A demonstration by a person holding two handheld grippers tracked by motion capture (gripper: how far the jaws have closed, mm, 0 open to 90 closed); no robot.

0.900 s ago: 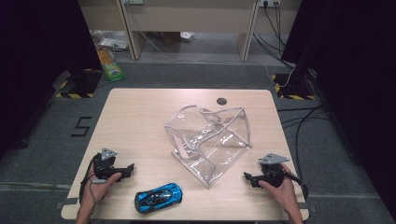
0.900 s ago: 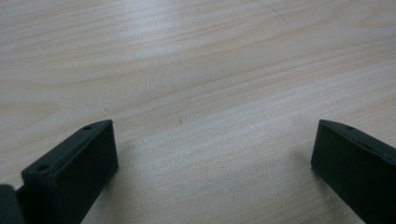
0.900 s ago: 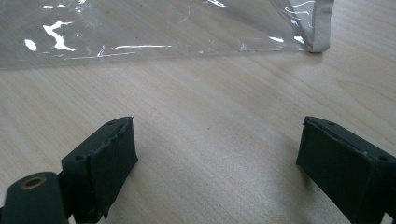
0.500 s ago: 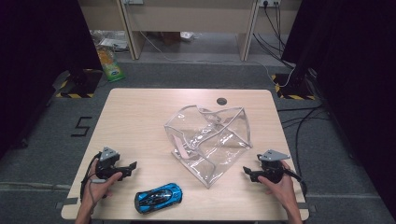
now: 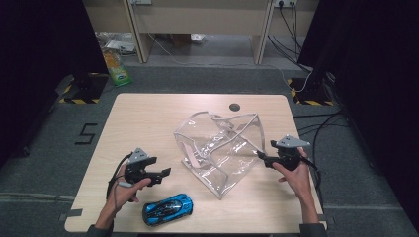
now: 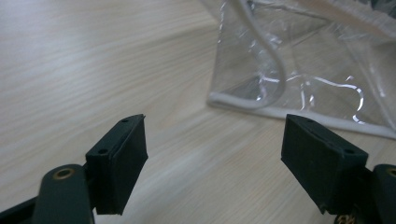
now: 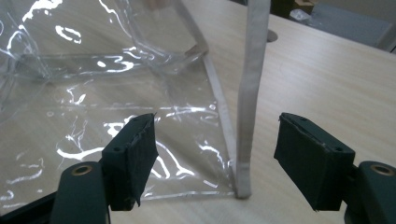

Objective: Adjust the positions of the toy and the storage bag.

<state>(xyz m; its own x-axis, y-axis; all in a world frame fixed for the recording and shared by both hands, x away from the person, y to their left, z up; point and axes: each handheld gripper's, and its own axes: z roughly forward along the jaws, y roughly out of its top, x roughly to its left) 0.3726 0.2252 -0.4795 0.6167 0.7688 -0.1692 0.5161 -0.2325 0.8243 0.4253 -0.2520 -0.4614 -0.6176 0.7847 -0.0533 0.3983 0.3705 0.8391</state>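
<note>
A clear plastic bag (image 5: 222, 150) lies crumpled near the middle of the surface (image 5: 148, 118), its white-edged mouth propped open and facing away from the person. A blue toy car (image 5: 167, 209) sits well to the left of the bag, at the near edge of the surface. The left hand-held gripper (image 5: 165, 173) hovers between car and bag, jaws spread wide and empty, aimed at the bag's lower hem. The right hand-held gripper (image 5: 260, 156) is just beside the bag's right side, jaws likewise released, with an upright white seam strip (image 7: 250, 93) standing between them.

The bag looks light, thin and floppy; its film is glossy and probably slippery, and it will likely sag or fold when lifted. The stitched white seam seems the firmest place to pinch. The car appears hard, smooth and small, best taken across its narrow body.
</note>
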